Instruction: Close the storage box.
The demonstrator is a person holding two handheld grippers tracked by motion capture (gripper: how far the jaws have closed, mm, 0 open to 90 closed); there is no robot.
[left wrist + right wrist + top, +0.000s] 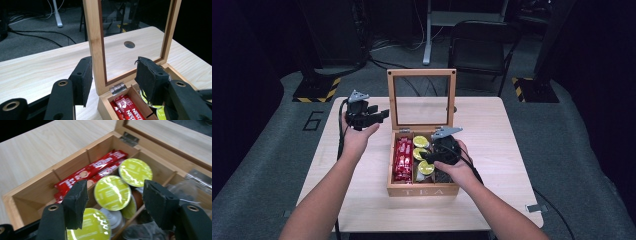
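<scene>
A wooden tea box (423, 191) stands mid-table with its glass lid (422, 73) upright. Its left compartment holds red sachets (403, 160) (97, 167), its middle one green-topped capsules (419, 141) (112, 192), and its right one clear packets (185, 187). My left gripper (379, 115) (115, 72) is level at the lid's left edge. It is open, with the lid's wooden frame (96, 50) seen between its jaws and the right pad well away from it. My right gripper (432, 155) (116, 192) hangs open just above the capsules, gripping nothing.
The light wooden table (492, 145) has a round hole (129, 44) behind the lid. A black chair (477, 47) and a desk leg (428, 35) stand on the grey floor beyond the far edge. Bare tabletop lies to either side of the box.
</scene>
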